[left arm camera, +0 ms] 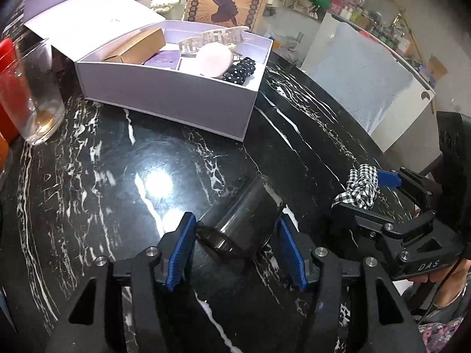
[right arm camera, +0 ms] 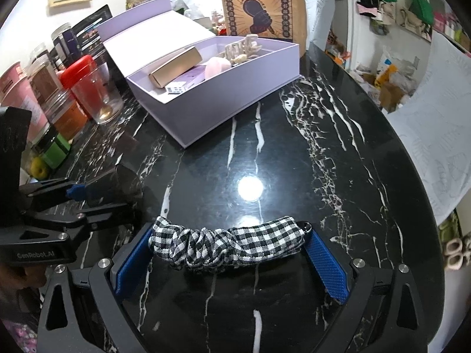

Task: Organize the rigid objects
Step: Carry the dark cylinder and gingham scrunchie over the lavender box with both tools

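Observation:
A dark see-through cup (left arm camera: 247,220) lies on its side on the black marble table (left arm camera: 117,161), between the blue pads of my left gripper (left arm camera: 235,250). The pads stand just off its sides, so the jaws are open. In the right wrist view the same cup (right arm camera: 114,186) shows at the left gripper (right arm camera: 88,200). My right gripper (right arm camera: 228,235) has its jaws wide and closed on a black-and-white checked scrunchie (right arm camera: 223,244) that spans from pad to pad. From the left wrist view the scrunchie (left arm camera: 360,186) sits at the right gripper (left arm camera: 368,194).
An open lilac box (left arm camera: 176,100) stands further back, holding a brown carton (left arm camera: 135,48), a pale hair claw, a pink puff and a dotted scrunchie. A drinking glass (left arm camera: 38,97) and several jars (right arm camera: 44,88) line the left side. An orange bag (right arm camera: 256,3) stands behind the box.

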The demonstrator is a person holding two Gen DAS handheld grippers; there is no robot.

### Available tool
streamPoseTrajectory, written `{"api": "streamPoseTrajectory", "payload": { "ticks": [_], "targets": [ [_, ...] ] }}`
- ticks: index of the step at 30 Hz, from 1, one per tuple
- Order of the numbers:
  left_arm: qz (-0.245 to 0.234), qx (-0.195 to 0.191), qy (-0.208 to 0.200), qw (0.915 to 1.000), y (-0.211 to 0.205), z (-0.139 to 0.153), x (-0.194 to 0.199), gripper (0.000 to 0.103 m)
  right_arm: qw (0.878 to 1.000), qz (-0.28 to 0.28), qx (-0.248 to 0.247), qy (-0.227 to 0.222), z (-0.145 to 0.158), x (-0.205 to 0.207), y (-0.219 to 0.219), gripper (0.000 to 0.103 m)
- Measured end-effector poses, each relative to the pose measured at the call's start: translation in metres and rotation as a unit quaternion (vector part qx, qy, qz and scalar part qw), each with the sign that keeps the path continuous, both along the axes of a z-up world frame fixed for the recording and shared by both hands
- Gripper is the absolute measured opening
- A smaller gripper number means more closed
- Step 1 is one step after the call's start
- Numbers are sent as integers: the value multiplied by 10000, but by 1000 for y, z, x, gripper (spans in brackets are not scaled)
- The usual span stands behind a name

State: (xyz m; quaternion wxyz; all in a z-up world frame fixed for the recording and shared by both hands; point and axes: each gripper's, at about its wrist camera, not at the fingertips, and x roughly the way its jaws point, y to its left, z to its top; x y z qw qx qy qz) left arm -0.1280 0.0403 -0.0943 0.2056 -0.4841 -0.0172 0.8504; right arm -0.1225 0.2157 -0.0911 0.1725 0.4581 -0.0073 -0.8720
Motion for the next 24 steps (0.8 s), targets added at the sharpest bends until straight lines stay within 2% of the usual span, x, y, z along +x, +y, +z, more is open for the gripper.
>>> {"api": "streamPoseTrajectory", "payload": {
  "ticks": [11,16,20,24],
  "targets": [
    [0,-29,148,9999,4,-1,-9,58,10000,-61,-6,-64,-2,-2,2,99],
    [114,128,207,9996,0,-1,-7,59,9999,-62,-12,-80,-3,-3,2,99],
    [165,96,240,9995,-3,-1,-5,54,9999,-73,-2,-71,-4,-4,3,99],
    [171,170,153,9996,-8,0,-3,53,10000,-71,-7,-70,-4,-3,3,99]
  ]
}}
